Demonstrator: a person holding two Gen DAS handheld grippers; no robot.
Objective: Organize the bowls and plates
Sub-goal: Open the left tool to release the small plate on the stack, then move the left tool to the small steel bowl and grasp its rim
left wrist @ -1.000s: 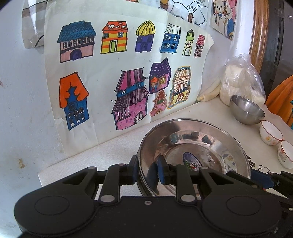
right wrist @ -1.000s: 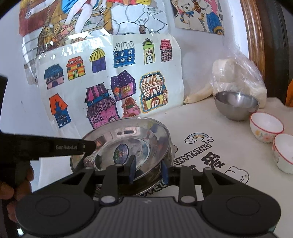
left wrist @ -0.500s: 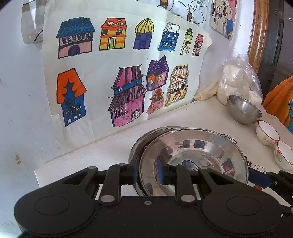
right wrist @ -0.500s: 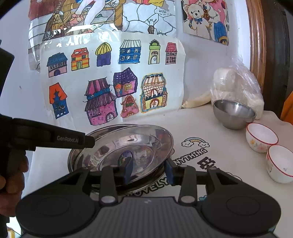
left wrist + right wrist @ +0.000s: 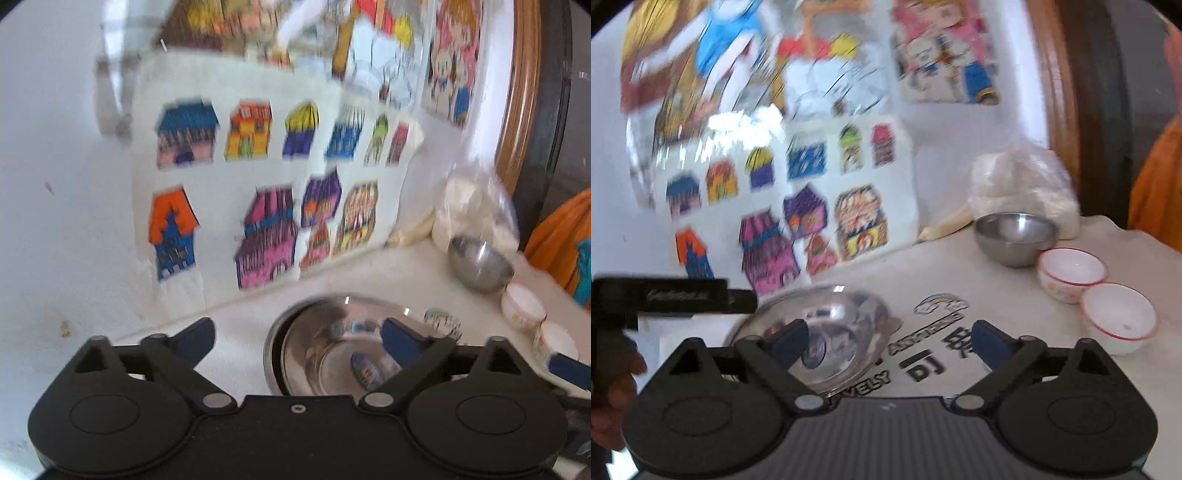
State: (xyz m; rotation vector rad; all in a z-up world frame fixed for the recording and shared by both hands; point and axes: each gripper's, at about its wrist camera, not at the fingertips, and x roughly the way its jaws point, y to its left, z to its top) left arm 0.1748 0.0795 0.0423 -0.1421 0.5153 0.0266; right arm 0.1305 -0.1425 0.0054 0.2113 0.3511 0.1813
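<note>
Two steel plates (image 5: pixel 332 350) lie stacked on the white table (image 5: pixel 240 343), one nested in the other; they also show in the right wrist view (image 5: pixel 831 332). My left gripper (image 5: pixel 297 341) is open and empty, raised just above the stack's left rim. My right gripper (image 5: pixel 890 341) is open and empty above the stack's right side. A steel bowl (image 5: pixel 1015 236) and two white red-rimmed bowls (image 5: pixel 1071 273) (image 5: pixel 1117 317) stand at the right. Both views are blurred by motion.
Children's drawings of houses (image 5: pixel 266 192) hang on the wall behind the table. A plastic bag of white stuff (image 5: pixel 1023 184) sits behind the steel bowl. A printed cloth (image 5: pixel 934 332) covers the table. The left gripper's body (image 5: pixel 665 295) shows at the left.
Both grippers have let go of the top steel plate, opened wide and lifted back. The plate now rests nested on the lower one.
</note>
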